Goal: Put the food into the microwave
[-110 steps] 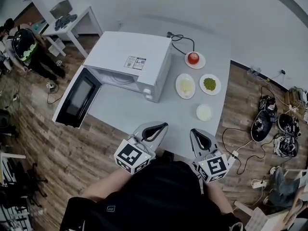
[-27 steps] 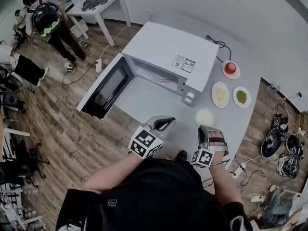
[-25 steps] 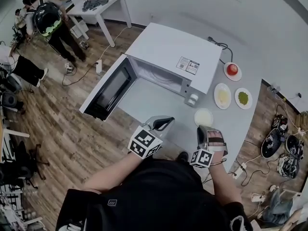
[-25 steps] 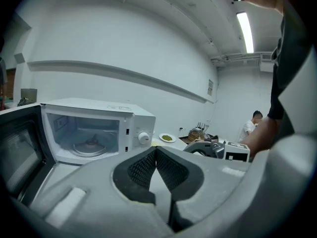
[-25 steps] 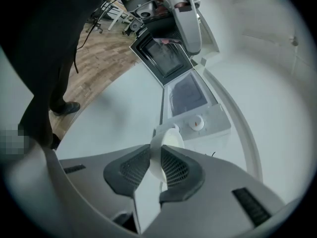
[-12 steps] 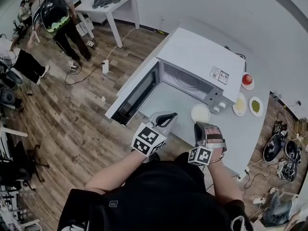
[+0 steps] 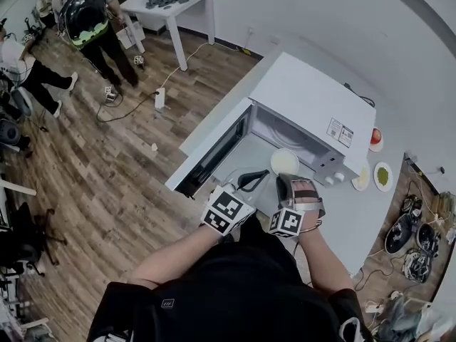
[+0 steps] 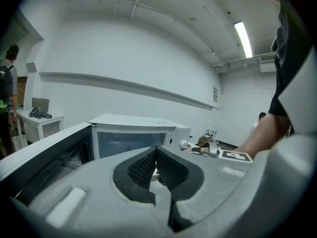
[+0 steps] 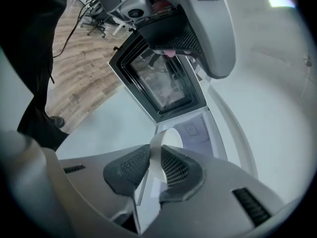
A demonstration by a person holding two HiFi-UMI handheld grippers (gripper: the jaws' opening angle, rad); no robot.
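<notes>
A white plate [image 7: 284, 162] with pale food hangs at the mouth of the open microwave [image 7: 313, 112]. My right gripper [image 7: 288, 182] is shut on its near rim. In the right gripper view the plate's rim [image 9: 166, 139] stands edge-on between the pads of that gripper [image 9: 151, 158]. The microwave door [image 7: 212, 159] swings out to the left. My left gripper [image 7: 251, 179] is shut with nothing in it, just left of the plate and in front of the door. In the left gripper view its jaws [image 8: 156, 153] point at the microwave cavity [image 8: 130, 140].
Right of the microwave, three more plates sit on the table: red fruit [image 7: 375, 137], green food [image 7: 383, 176], and yellow food [image 7: 360, 182], partly hidden. People [image 7: 85, 13] stand by a white table [image 7: 171, 2] at the far left. Cables and gear lie on the wooden floor.
Both grippers have moved toward the microwave's opening, the right one carrying the plate with it. The plate now hangs at the cavity mouth instead of in front of the control panel.
</notes>
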